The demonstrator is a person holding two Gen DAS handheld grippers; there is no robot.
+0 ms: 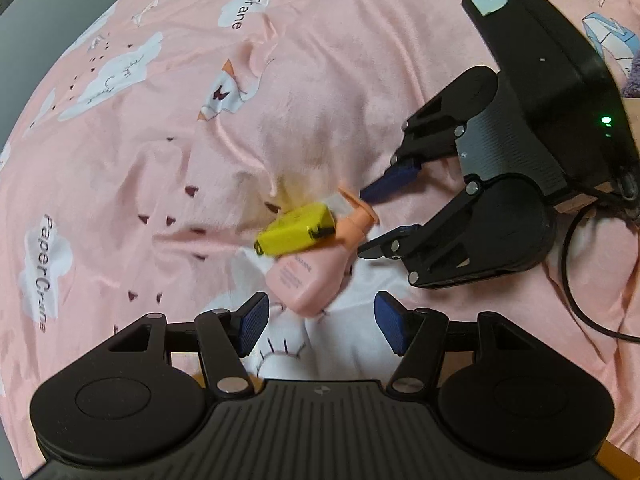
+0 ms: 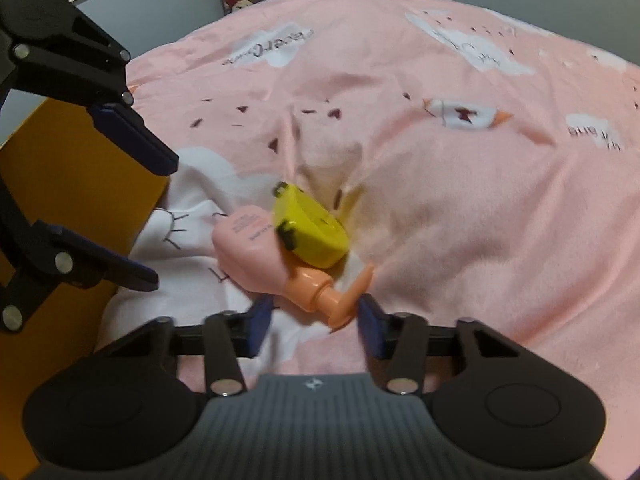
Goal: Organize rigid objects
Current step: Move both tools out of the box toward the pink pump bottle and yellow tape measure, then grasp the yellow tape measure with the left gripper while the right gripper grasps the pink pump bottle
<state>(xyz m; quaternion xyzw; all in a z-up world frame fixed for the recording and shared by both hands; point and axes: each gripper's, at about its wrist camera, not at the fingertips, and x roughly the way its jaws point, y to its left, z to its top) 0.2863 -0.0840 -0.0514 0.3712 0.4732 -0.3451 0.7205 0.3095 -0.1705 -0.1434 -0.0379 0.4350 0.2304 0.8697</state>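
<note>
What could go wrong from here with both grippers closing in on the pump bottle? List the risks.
1. The yellow tape measure leans on the pink pump bottle; lifting the bottle will likely tip it off.
2. The right gripper straddles the narrow pump neck, so the heavier body may swing or slip.
3. The left gripper hovers open at the bottle's base; both grippers crowd one object on the soft, wrinkled bedsheet and could collide.

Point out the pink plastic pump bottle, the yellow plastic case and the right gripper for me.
Pink plastic pump bottle (image 1: 310, 280): left wrist view, on its labelled body.
Yellow plastic case (image 2: 314, 236): right wrist view, on its broad top face.
Right gripper (image 1: 366, 222): left wrist view, midway between its fingertips.
</note>
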